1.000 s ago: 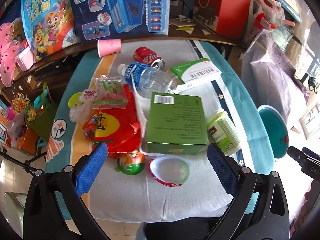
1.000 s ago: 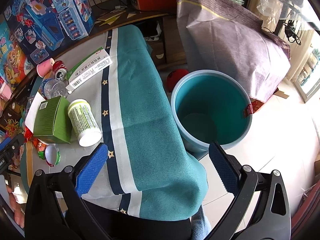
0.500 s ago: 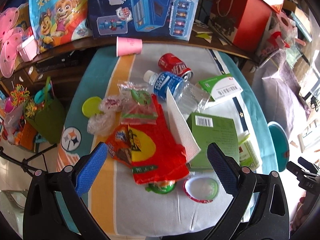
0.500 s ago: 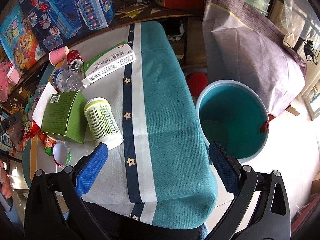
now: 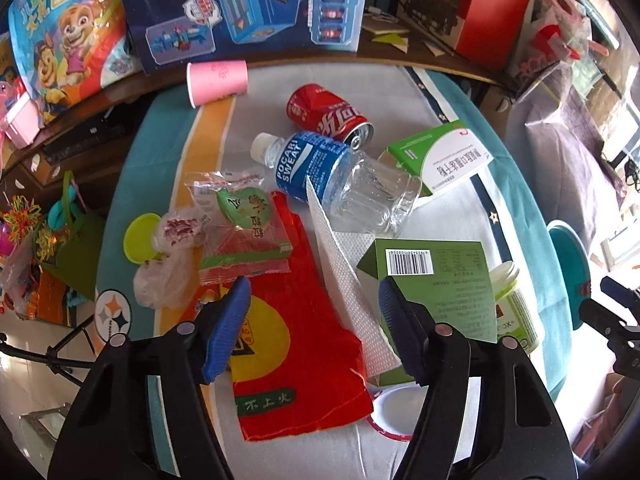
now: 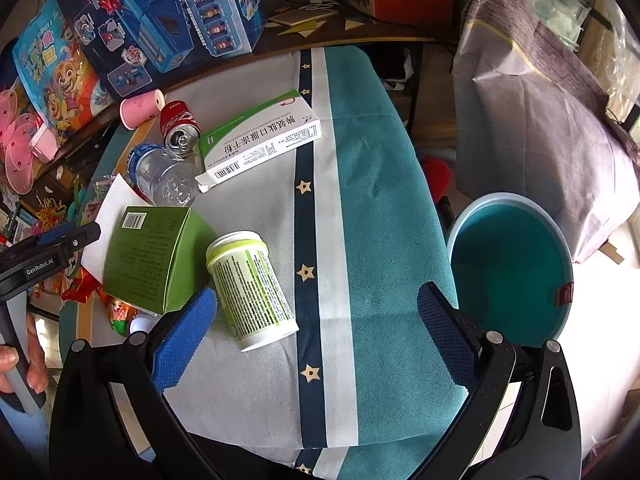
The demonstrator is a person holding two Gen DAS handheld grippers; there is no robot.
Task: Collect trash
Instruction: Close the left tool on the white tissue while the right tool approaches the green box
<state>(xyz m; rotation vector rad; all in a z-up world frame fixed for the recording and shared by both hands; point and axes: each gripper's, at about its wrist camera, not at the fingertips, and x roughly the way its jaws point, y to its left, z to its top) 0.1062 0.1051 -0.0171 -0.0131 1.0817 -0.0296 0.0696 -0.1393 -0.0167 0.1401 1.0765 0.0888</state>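
Two grippers hover over the littered surface (image 6: 360, 208). Left gripper (image 5: 314, 312): fingers have just been narrowing, partly apart, above the red wrapper (image 5: 296, 352), gripping nothing. Right gripper (image 6: 316, 316): fingers wide, empty, beside the jar (image 6: 250, 288). Bin (image 6: 516, 276) stands right of the surface.

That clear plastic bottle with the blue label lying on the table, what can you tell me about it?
The clear plastic bottle with a blue Pocari Sweat label lies on its side, white cap on, apparently empty, its ribbed lower half see-through. It rests on the striped tablecloth beside the red soda can, its base near the green-and-white carton. A white paper napkin overlaps it.
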